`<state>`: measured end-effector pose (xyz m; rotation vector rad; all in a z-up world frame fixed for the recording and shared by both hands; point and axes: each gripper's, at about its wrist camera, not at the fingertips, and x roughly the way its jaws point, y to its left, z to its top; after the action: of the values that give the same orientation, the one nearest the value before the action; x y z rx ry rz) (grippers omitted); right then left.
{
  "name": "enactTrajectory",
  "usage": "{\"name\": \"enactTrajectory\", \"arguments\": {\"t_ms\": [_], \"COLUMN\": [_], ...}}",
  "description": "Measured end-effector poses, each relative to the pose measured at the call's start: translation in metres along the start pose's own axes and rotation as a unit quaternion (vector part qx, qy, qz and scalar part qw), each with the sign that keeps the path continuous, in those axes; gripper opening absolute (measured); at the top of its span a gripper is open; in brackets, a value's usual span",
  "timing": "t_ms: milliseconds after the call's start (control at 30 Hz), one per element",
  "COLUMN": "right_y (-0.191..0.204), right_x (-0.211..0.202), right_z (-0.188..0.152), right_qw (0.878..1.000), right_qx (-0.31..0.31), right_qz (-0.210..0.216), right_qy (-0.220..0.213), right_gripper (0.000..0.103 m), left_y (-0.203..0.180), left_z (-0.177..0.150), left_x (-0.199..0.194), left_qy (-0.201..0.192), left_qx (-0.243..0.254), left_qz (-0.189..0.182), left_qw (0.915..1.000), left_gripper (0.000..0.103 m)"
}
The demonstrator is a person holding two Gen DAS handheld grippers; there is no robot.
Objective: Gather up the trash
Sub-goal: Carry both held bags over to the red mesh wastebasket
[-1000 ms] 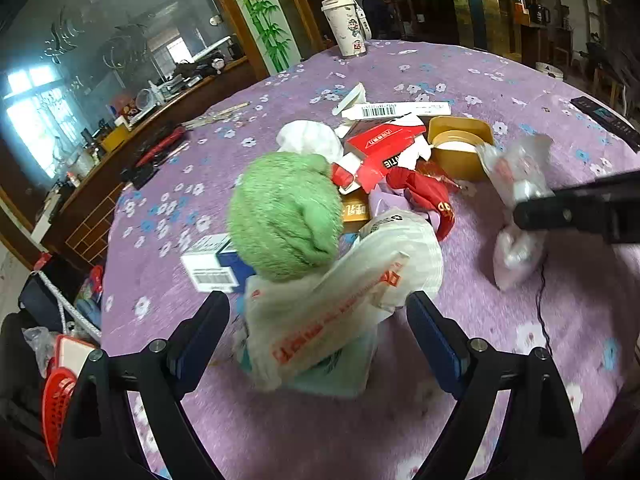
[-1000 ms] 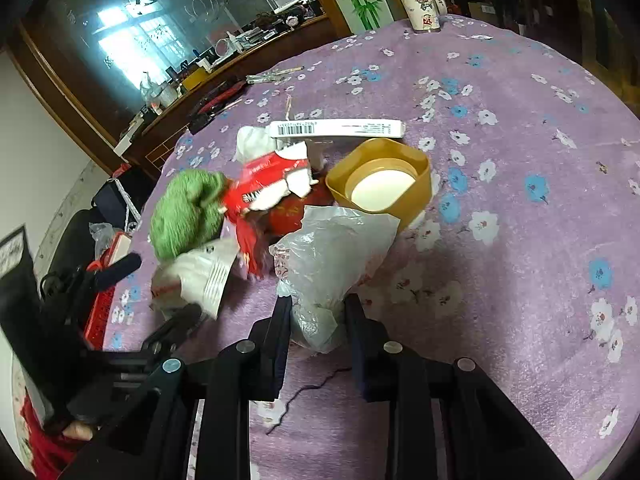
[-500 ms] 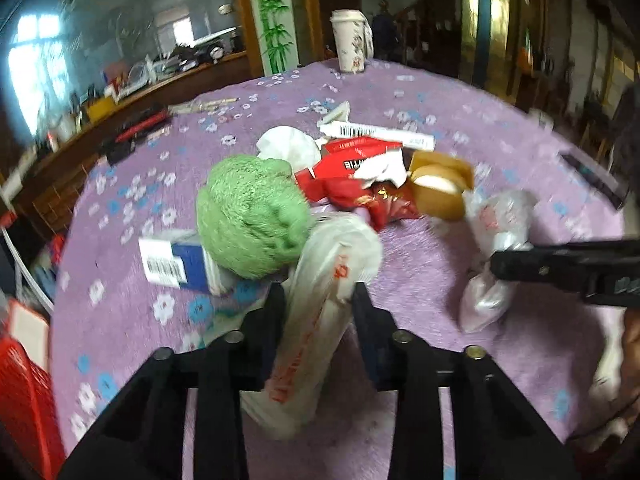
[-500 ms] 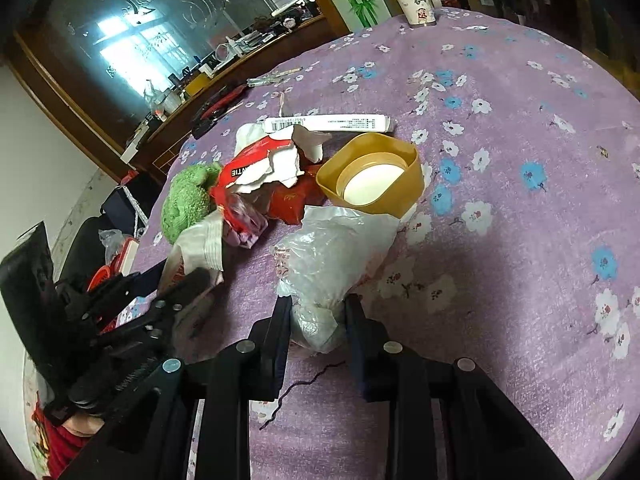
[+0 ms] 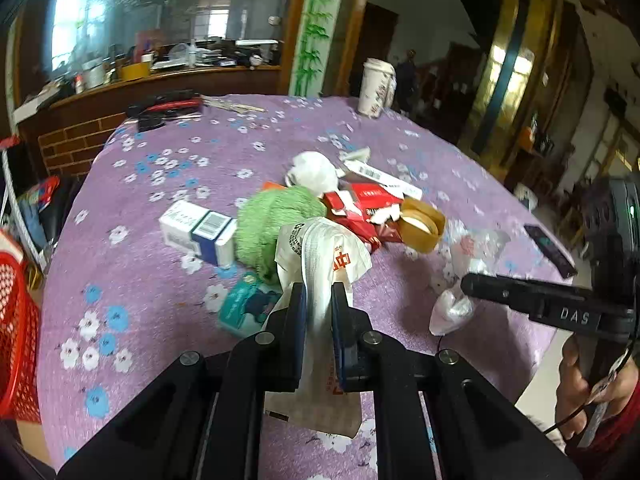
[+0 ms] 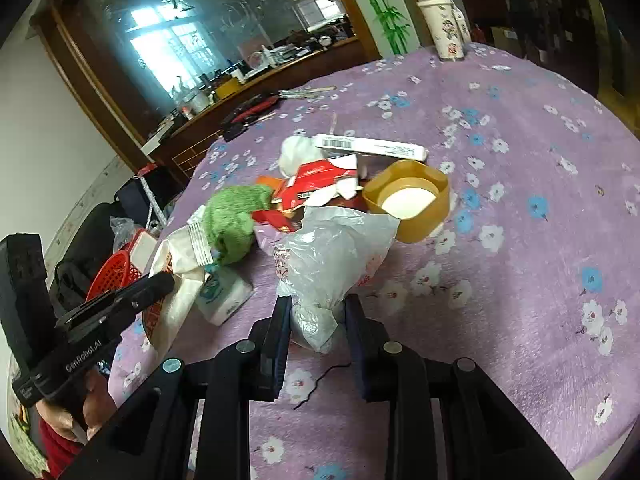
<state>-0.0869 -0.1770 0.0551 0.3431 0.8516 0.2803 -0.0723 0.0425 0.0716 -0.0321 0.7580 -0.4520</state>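
My left gripper (image 5: 319, 296) is shut on a white wrapper with red print (image 5: 324, 256) and holds it lifted above the purple tablecloth. My right gripper (image 6: 314, 308) is shut on a clear plastic bag (image 6: 332, 252) that rests on the table. The trash pile lies just beyond: a green cloth (image 5: 276, 216), a torn red packet (image 5: 360, 204), a yellow tub (image 6: 408, 196), a crumpled white tissue (image 5: 312, 168), a white-and-blue box (image 5: 200, 232) and a teal pack (image 5: 248, 304).
A red basket (image 5: 16, 320) stands off the table's left edge. A paper cup (image 5: 376, 88) stands at the far edge, a black phone (image 5: 550, 248) at the right edge. Red-handled tools (image 5: 168, 104) lie at the far left.
My left gripper closed on the white wrapper and lifted it off the pile, uncovering the teal pack. My right gripper has kept its hold on the clear bag.
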Motion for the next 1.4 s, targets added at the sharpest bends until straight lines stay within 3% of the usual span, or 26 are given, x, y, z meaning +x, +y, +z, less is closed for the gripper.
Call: {"name": "enactTrajectory", "arguments": {"t_ms": [267,867,1167,1400], "right_y": [0.023,0.073,0.134,0.200], "right_x": [-0.001,0.017,0.033,0.052], "right_z": [-0.005,-0.001,0.010,0.015], "right_qw": [0.999,0.995,0.987,0.976], "right_qx": [-0.031,-0.089,-0.139,-0.184], "right_qz": [0.009,0.032,0.072,0.108], "right_qy": [-0.001,0.020,0.033,0.045], "right_gripper": [0.028,0.028,0.028,0.028], "left_y": [0.005,0.026,0.067,0.125], "left_z": [-0.008,-0.012,-0.012,-0.019], "left_x": [-0.019,-0.041,-0.080,-0.126], "left_qy": [-0.028,-0.048,-0.080,-0.113], "left_qx": [-0.019,-0.052,-0.086,-0.130], "left_qz": [0.027,0.056,0.087,0.133], "left_qw": [0.9991,0.9959,0.9893,0.9761], "left_gripper": [0.011,0.011,0.011,0.012]}}
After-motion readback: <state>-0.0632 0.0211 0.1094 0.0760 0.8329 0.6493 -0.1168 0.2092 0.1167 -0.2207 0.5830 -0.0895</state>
